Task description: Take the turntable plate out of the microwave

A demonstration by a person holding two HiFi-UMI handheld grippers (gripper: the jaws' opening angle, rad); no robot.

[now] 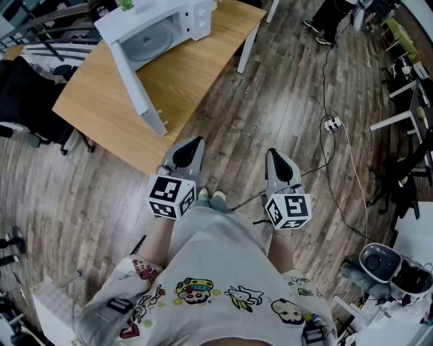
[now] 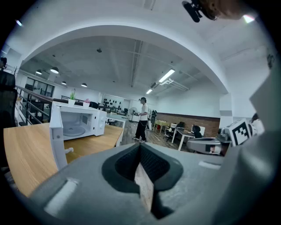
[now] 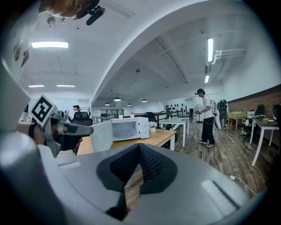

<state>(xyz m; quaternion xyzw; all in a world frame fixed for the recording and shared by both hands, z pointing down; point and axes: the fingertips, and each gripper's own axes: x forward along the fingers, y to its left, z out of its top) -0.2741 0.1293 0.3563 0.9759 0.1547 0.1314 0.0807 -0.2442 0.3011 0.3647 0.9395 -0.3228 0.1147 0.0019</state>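
The left tongs and the right tongs are both pressed fully closed with nothing between them. They are held side by side, level with each other, in front of the person's waist. In the head view the left pair reaches toward eleven o'clock and ends near the corner of the desk. The right pair hangs over bare floor.

The room is a large open office with a white ceiling and long strip lights. A dark brick wall runs along the far side at three o'clock in the right gripper view. The wooden floor is made of grey-brown planks and fills most of the head view. A light wooden desk with white legs stands at eleven to twelve o'clock. More white desks stand further back, and a standing person is beside them.

On the desk, at its far end, sits a white microwave with its door swung fully open toward the near edge. A black office chair stands at ten o'clock, just beside the desk.

The turntable plate lies flat inside the microwave's cavity, well apart from both tongs. A small potted plant stands on top of the microwave. At two o'clock on the floor lies a white power strip, and a thin cable trails from it toward four o'clock.
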